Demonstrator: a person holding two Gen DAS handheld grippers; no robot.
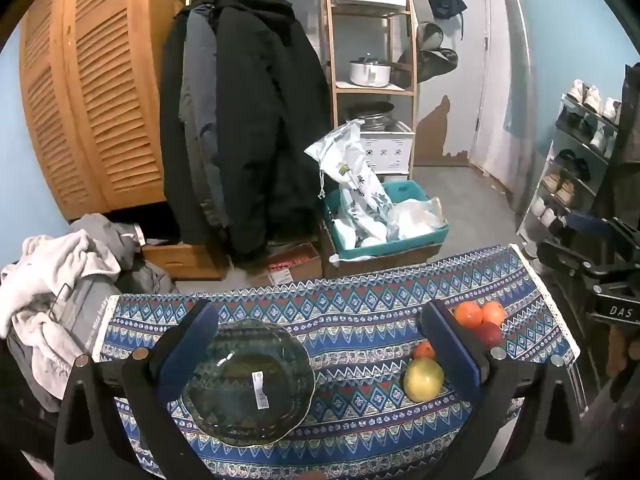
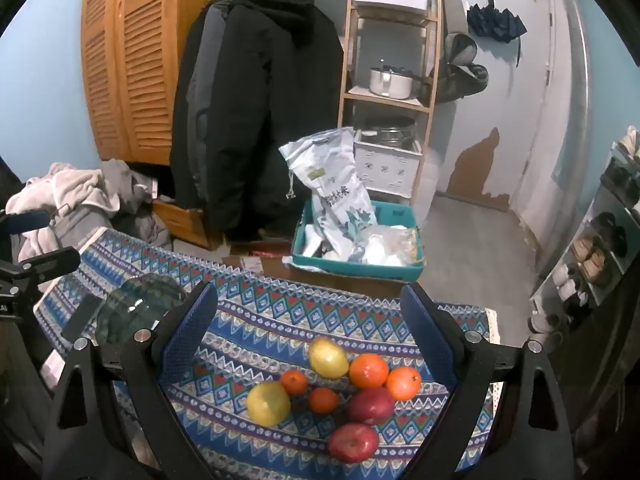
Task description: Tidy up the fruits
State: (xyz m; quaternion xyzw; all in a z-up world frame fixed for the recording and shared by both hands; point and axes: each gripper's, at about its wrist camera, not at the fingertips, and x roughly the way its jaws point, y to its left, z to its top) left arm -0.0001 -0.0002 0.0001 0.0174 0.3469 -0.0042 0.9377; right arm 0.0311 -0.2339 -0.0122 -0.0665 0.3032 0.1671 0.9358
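Left wrist view first: my left hand-held gripper (image 1: 320, 336) hangs released over the bench (image 1: 360, 312), its blue pads spread wide with nothing between them but air. Below the left pad sits the dark glass plate (image 1: 248, 376), bare except for a white sticker. Further right, a yellow fruit (image 1: 423, 379) lies just inside the right pad, with a small orange one behind it; two oranges and a red apple show past that pad.

From the right wrist view, the plate (image 2: 136, 312) sits at the far left of the patterned cloth (image 2: 280, 320), well apart from the fruit. My right hand-held gripper (image 2: 310, 320) is likewise released, jaws wide, holding nothing. Under it the fruit lies clustered on the cloth: a yellow one (image 2: 268, 403) leftmost, two small mandarins (image 2: 294, 382), another yellow fruit (image 2: 328, 358) behind, two oranges (image 2: 369, 371), and two red apples (image 2: 353, 442) nearest me.
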